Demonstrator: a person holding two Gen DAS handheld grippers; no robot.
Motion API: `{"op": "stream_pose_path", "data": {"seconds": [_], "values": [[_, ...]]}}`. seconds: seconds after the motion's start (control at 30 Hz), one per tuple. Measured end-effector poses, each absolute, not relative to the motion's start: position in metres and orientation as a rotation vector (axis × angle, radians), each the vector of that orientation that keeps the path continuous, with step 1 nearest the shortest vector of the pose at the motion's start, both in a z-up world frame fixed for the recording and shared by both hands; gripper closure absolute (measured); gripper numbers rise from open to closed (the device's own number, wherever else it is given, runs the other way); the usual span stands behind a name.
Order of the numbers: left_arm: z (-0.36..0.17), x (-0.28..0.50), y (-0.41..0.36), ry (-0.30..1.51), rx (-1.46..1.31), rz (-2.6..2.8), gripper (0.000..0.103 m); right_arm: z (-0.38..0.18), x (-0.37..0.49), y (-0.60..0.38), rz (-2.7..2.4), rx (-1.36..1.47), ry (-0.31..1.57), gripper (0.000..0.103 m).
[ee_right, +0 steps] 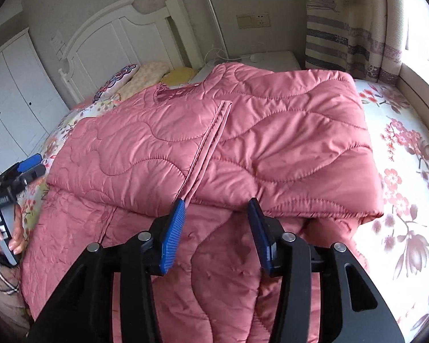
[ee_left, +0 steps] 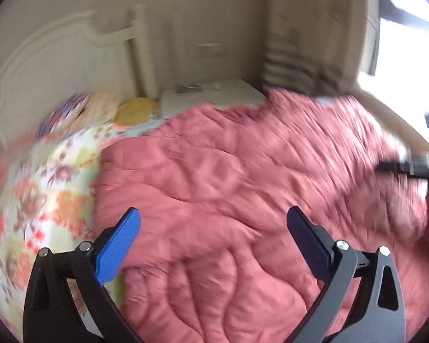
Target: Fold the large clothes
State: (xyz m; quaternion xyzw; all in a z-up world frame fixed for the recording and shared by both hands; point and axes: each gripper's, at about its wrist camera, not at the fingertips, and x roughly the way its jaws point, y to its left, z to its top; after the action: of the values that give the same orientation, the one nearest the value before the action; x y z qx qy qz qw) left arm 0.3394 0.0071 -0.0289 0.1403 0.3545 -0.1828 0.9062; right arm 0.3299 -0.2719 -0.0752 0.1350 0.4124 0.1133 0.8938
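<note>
A pink quilted jacket (ee_right: 214, 143) lies on the bed, its upper part folded over its lower part, zipper seam running down the middle. It fills the left wrist view (ee_left: 228, 185), which is blurred. My right gripper (ee_right: 217, 204) is open and empty, hovering just above the jacket's folded edge. My left gripper (ee_left: 214, 214) is open and empty above the jacket's left side; it also shows at the left edge of the right wrist view (ee_right: 28, 164), held in a hand beside the bed.
A floral bedsheet (ee_right: 400, 157) covers the bed. Pillows (ee_right: 146, 78) lie at the white headboard (ee_right: 114, 28). A white nightstand (ee_right: 271, 57), a striped curtain (ee_right: 343, 28) and a window ledge are at the back right. White wardrobe doors (ee_right: 11, 91) stand at left.
</note>
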Motion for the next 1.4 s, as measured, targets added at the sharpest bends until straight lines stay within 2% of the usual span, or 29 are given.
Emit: {"op": "stream_pose_path", "data": {"seconds": [0.17,0.27,0.47,0.5,0.53,0.57,0.6,0.63,0.67,0.7,0.73,0.77,0.83,0.93,1.17,1.3,1.33,1.4], "values": [[-0.065,0.325,-0.069,0.749,0.504,-0.514,0.002,-0.077,0.345,-0.283,0.380,0.579,0.827,0.057],[-0.077,0.332,-0.103,0.740,0.580,-0.511,0.002,-0.072,0.351,-0.276,0.443,0.642,0.825,0.056],[-0.078,0.359,-0.131,0.752,0.534,-0.517,0.002,-0.065,0.354,-0.264,0.582,0.770,0.792,0.054],[-0.077,0.362,-0.133,0.740,0.527,-0.514,0.004,-0.064,0.353,-0.264,0.600,0.790,0.787,0.054],[-0.075,0.364,-0.133,0.717,0.506,-0.513,0.022,-0.061,0.351,-0.263,0.617,0.804,0.777,0.054],[-0.072,0.364,-0.133,0.708,0.475,-0.534,0.033,-0.058,0.349,-0.264,0.640,0.818,0.760,0.054],[-0.066,0.365,-0.129,0.706,0.424,-0.569,0.055,-0.054,0.347,-0.267,0.654,0.825,0.741,0.054],[-0.061,0.366,-0.125,0.695,0.392,-0.584,0.067,-0.049,0.344,-0.270,0.655,0.822,0.721,0.054],[-0.056,0.366,-0.121,0.678,0.369,-0.590,0.072,-0.044,0.340,-0.275,0.647,0.813,0.697,0.053],[-0.048,0.369,-0.113,0.672,0.328,-0.595,0.086,-0.041,0.338,-0.280,0.637,0.810,0.683,0.050],[-0.041,0.375,-0.104,0.690,0.256,-0.619,0.090,-0.039,0.336,-0.286,0.612,0.808,0.672,0.042],[-0.032,0.382,-0.090,0.707,0.147,-0.654,0.090,-0.039,0.334,-0.290,0.576,0.796,0.667,0.038],[-0.009,0.401,-0.054,0.719,-0.075,-0.699,0.090,-0.037,0.330,-0.286,0.455,0.667,0.685,0.037],[0.022,0.422,-0.016,0.710,-0.256,-0.751,0.090,-0.039,0.333,-0.244,0.381,0.391,0.762,0.037],[0.037,0.423,-0.012,0.729,-0.255,-0.752,0.090,-0.066,0.359,-0.111,0.384,-0.175,0.855,0.034],[0.037,0.421,-0.001,0.727,-0.269,-0.751,0.090,-0.086,0.362,-0.079,0.325,-0.410,0.818,0.032],[0.037,0.423,0.000,0.726,-0.268,-0.761,0.090,-0.085,0.365,-0.080,0.328,-0.409,0.821,0.034],[0.040,0.422,0.001,0.723,-0.255,-0.775,0.090,-0.082,0.367,-0.083,0.340,-0.393,0.813,0.049]]}}
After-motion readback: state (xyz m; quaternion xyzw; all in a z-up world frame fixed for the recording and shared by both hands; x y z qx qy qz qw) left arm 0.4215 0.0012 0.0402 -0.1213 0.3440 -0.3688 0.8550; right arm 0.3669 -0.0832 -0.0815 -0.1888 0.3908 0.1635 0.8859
